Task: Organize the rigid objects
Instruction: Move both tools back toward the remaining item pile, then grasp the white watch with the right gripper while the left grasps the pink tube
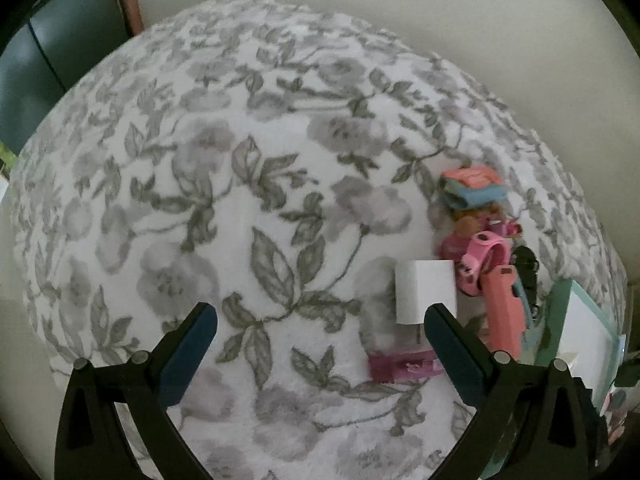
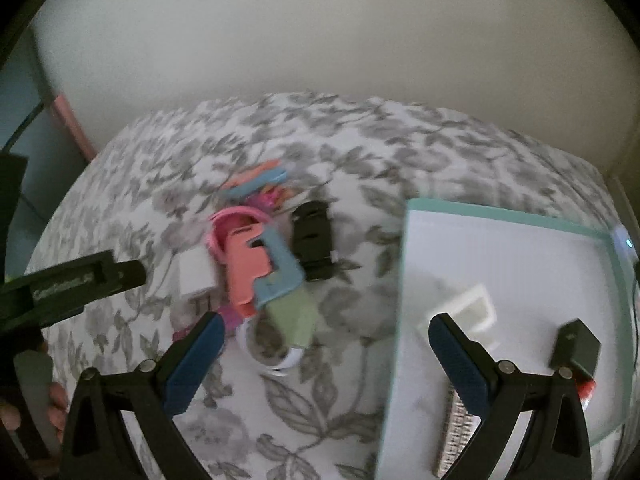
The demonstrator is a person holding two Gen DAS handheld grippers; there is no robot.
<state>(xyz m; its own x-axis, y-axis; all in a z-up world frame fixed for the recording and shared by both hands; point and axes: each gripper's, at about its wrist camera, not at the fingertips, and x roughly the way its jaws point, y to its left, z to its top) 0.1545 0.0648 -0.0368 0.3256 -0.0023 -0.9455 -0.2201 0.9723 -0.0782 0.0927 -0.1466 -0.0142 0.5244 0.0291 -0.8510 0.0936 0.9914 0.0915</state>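
A heap of small rigid things lies on the floral blanket (image 1: 240,208): a white cube (image 1: 425,291), a pink watch (image 1: 482,256), a salmon plastic piece (image 1: 505,312), a black clip (image 1: 526,268) and a magenta packet (image 1: 404,366). My left gripper (image 1: 320,324) is open and empty, left of the cube. In the right wrist view the heap shows the white cube (image 2: 194,274), salmon piece (image 2: 242,276), blue piece (image 2: 280,276), green piece (image 2: 294,320) and black clip (image 2: 314,240). My right gripper (image 2: 326,340) is open and empty, just short of the heap.
A teal-rimmed white tray (image 2: 508,216) sits at the right and holds a white frame (image 2: 464,312), a black block (image 2: 576,346) and a ruler-like strip (image 2: 456,436). The left gripper body (image 2: 68,284) juts in at left. A pale wall stands behind.
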